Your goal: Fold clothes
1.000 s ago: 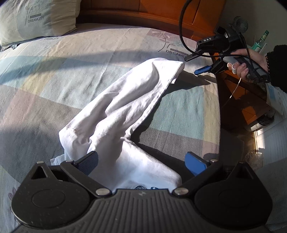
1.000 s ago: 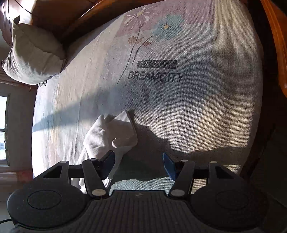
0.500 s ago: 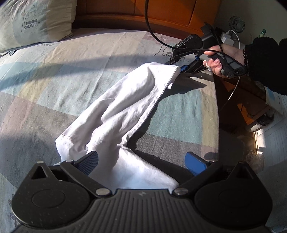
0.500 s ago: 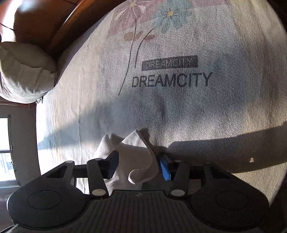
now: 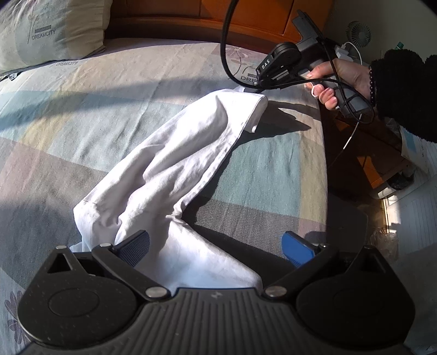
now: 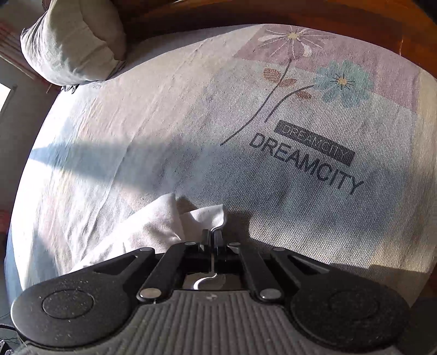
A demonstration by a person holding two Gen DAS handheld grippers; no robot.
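A white garment point(image 5: 174, 163) lies rumpled and stretched out diagonally on the checked bedspread point(image 5: 82, 109). My left gripper point(image 5: 215, 244) is open above its near end, with cloth lying between the blue fingers but not pinched. In the left wrist view the right gripper point(image 5: 256, 84), held by a hand point(image 5: 338, 79) in a black sleeve, sits at the garment's far corner. From the right wrist view that gripper point(image 6: 212, 235) is shut on a fold of the white garment point(image 6: 153, 218), its fingers pressed together on the cloth.
A pillow point(image 5: 46, 30) rests at the head of the bed against the wooden headboard point(image 5: 245, 13). The bed's right edge point(image 5: 325, 169) drops off to a dark nightstand point(image 5: 377, 163) and floor. A black cable point(image 5: 226, 49) hangs over the bed.
The right gripper came down onto the garment's far corner and went from open to shut on it. The left gripper stayed put and open.
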